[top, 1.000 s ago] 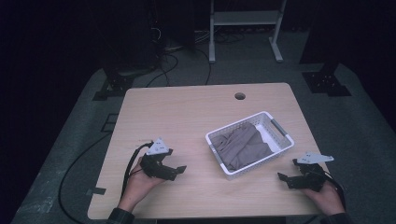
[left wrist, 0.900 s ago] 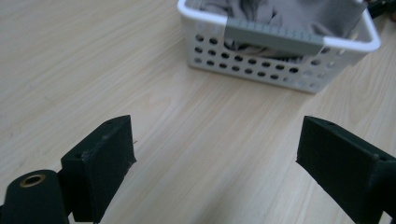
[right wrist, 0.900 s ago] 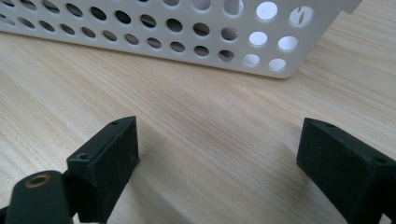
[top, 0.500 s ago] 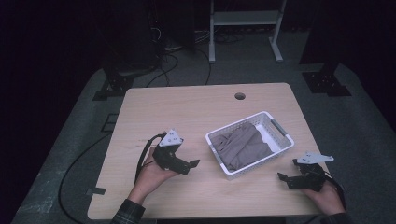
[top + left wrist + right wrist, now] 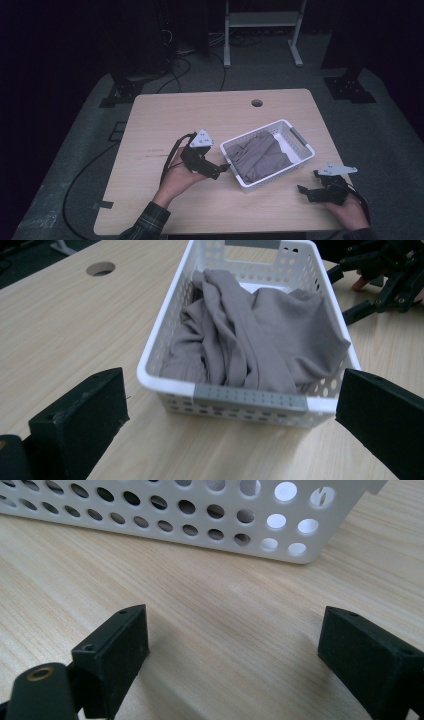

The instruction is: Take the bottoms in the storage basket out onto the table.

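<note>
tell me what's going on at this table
A person sits at a wooden table with a hand-held gripper in each hand. The left hand-held gripper, jaws wide open with nothing between them, points at the near end of a white basket that holds a crumpled grey cloth. The right hand-held gripper rests on the table beside the basket, also open and empty. Nothing is gripped.

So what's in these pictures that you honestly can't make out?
- Basket floor, left gripper view: covered by the grey cloth, so anything lying beneath is hidden.
- What kind of garment the cloth is: too bunched up to tell in the high view.
- Basket contents, right gripper view: the camera sits low, so the perforated wall blocks them.
- Right tongs, high view: small and dark; their tips are hard to separate.
</note>
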The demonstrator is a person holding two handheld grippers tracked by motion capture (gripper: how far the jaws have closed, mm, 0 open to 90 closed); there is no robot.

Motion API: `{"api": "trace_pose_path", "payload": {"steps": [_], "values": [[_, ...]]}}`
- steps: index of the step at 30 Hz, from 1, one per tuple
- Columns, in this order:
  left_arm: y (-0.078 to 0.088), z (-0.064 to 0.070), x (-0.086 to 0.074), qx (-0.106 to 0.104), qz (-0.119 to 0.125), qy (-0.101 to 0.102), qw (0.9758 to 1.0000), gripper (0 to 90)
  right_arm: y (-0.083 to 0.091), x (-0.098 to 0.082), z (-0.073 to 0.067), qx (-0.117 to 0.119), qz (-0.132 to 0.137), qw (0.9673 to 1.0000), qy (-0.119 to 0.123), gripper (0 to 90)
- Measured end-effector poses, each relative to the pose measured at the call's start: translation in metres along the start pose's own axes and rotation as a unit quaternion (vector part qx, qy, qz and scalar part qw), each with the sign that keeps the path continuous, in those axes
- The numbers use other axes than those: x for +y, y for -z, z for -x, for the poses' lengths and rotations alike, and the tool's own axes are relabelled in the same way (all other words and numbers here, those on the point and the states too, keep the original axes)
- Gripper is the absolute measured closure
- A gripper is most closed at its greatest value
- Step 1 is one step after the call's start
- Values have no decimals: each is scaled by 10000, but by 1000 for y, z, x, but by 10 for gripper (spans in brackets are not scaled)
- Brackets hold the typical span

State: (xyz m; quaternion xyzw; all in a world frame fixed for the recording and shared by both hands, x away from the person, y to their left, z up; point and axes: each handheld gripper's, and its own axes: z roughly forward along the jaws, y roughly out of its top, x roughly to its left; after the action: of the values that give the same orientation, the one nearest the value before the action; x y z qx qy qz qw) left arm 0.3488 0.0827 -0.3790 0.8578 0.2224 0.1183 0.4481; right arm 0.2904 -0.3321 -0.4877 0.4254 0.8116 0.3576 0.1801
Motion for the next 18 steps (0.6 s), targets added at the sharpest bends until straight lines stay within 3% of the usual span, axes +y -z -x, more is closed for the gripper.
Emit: {"api": "trace_pose_path", "payload": {"steps": [11, 18], "values": [[-40, -2, 26, -145, -247, -198, 9994, 0, 0, 0, 0, 3, -2, 10000, -8, 114], [-62, -2, 35, -199, -431, -309, 9984, 0, 0, 0, 0, -1, 5, 10000, 6, 114]]}}
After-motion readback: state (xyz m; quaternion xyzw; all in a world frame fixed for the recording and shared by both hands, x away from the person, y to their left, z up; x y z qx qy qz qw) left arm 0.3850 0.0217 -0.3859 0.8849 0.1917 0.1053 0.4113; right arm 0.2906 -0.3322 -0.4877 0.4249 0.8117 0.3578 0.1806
